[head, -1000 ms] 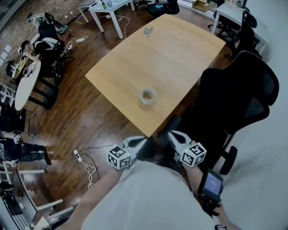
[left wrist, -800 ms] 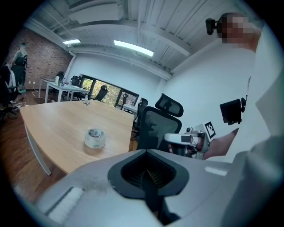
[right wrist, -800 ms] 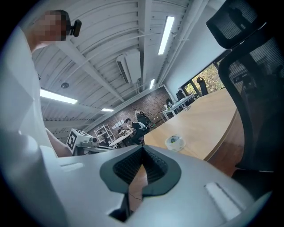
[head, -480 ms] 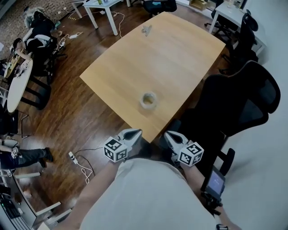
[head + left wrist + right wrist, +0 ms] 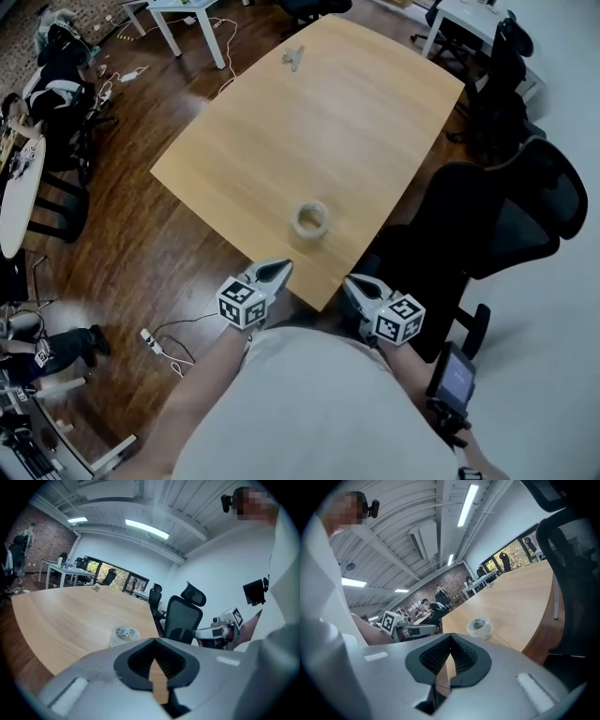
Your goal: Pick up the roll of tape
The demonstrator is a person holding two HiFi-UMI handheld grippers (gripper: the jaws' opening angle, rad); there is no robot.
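The roll of tape (image 5: 310,219) lies flat on the light wooden table (image 5: 309,122), near its front corner. It also shows in the left gripper view, tape (image 5: 123,635), and in the right gripper view, tape (image 5: 480,626). My left gripper (image 5: 281,269) is shut and empty, its tip at the table's front edge, short of the roll. My right gripper (image 5: 352,284) hangs just off the table's corner, to the right of the roll, jaws together with nothing between them. Each gripper sees the other: right gripper (image 5: 220,630), left gripper (image 5: 412,630).
A black office chair (image 5: 497,216) stands close to the table's right side. A small grey object (image 5: 293,58) lies at the table's far end. A power strip with cables (image 5: 155,339) lies on the wooden floor at the left. More tables and chairs stand farther back.
Both grippers have moved forward toward the table's front corner. The left one now reaches the table's edge. The tape has not moved.
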